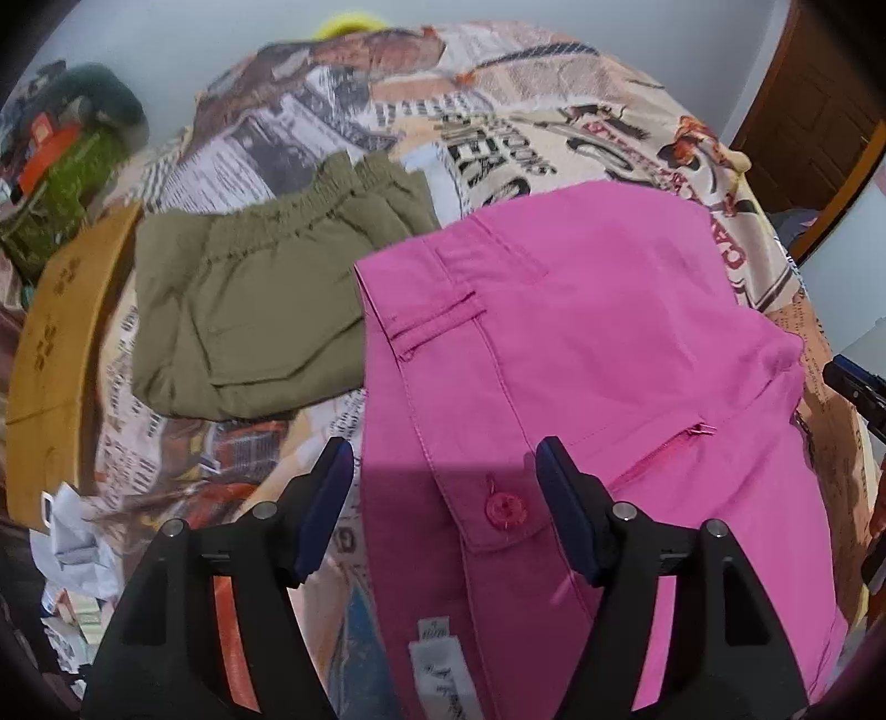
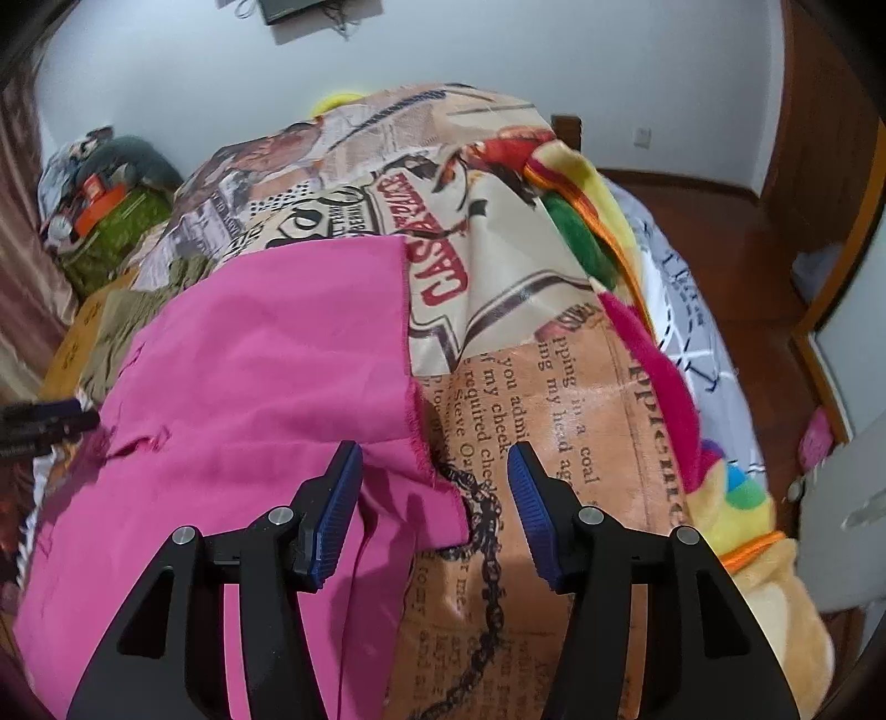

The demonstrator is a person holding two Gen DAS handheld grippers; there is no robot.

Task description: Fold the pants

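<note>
Newspaper-print bedspread (image 1: 554, 111), plush blanket (image 2: 620, 221)

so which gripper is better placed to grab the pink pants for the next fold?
Left, probably. The left gripper hangs open over the pink pants waistband. The right gripper is open at their frayed edge, mostly over bedspread.

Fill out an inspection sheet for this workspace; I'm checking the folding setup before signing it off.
Surface: bed under a newspaper-print cover, wrinkled.
Job's things: bright pink fabric pants lying folded, waistband button visible; olive green elastic-waist pants folded beside them, slightly overlapped by the pink pair.
Clutter: mustard cardboard box at the bed's edge; papers below it; multicoloured plush blanket on the far side.
Grippers: left gripper open above the pink waistband; right gripper open over the pink hem corner; neither holds anything.
Cables: wires hanging from a wall-mounted device.
Surroundings: pale wall, wooden floor, brown door.
</note>
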